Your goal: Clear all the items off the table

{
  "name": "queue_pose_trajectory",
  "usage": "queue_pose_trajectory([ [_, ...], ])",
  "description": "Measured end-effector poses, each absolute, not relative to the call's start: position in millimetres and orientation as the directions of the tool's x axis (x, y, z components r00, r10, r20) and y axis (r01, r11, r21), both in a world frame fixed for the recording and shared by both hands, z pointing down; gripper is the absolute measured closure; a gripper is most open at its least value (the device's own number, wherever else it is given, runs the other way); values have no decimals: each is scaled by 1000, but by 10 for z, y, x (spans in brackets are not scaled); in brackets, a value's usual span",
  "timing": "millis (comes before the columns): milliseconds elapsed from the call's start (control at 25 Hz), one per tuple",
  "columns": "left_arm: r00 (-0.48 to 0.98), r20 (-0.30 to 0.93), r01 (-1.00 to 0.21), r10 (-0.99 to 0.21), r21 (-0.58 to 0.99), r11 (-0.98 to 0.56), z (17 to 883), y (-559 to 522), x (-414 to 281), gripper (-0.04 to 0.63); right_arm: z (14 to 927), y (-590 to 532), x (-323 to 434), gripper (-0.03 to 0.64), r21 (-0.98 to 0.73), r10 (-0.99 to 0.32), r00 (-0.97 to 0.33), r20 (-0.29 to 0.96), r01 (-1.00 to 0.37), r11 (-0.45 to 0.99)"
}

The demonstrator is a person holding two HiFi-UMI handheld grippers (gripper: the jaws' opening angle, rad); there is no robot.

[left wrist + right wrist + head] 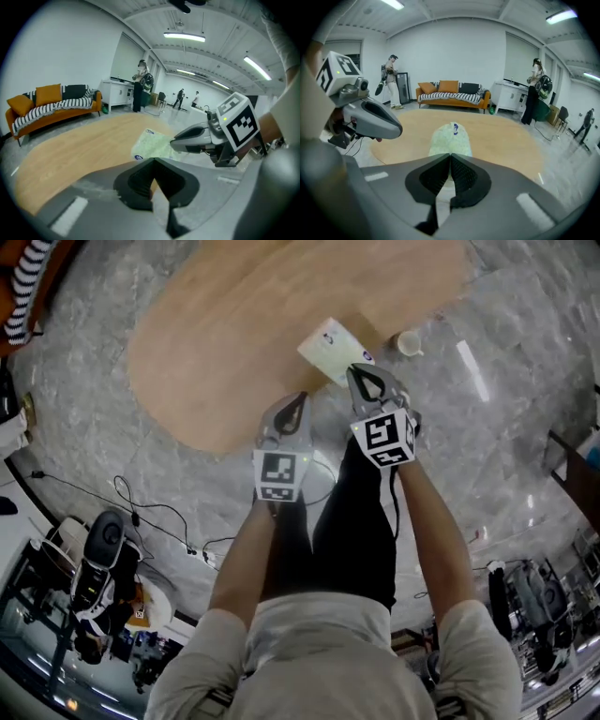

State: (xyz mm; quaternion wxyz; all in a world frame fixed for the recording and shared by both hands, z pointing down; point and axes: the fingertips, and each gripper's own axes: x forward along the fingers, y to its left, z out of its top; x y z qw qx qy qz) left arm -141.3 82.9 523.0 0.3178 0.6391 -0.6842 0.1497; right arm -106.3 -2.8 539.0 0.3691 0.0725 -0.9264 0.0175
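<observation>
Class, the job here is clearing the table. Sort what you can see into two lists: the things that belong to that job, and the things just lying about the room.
Belongs to the job:
- wooden table
- pale green packet lying on it
- left gripper
- right gripper

Just lying about:
- white cup on the floor
- orange sofa
- cables on the floor

I am looking down at a light wooden, round-edged desk (234,343) standing on a grey marbled floor (534,381). A flat pale green-and-white packet with a blue mark (334,346) is lying at the desk's near edge. A small white cup (408,342) is sitting on the floor beside the desk.
</observation>
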Motion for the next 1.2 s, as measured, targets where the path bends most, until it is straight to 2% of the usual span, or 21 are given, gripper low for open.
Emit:
queue_pose_trajectory([
  [400, 230, 646, -971, -728, 201, -128, 5412, -200, 20, 575, 5538, -845, 680, 610, -5, -302, -653, 694, -425, 905],
  [720, 323, 661, -946, -677, 209, -247, 5617, -851, 1047, 575, 5766, -1260, 1868, 611, -44, -358, -593, 721, -555, 831],
  [1000, 401, 660, -913, -635, 235, -333, 5763, -1107, 1583, 575, 5993, -1406, 2549, 609, -49, -423, -523, 740, -668, 742],
  [1200, 412, 669, -907, -619, 237, -348, 5959, -1106, 1633, 575, 6219, -1360, 2746, 611, -61, -448, -493, 746, -721, 691],
])
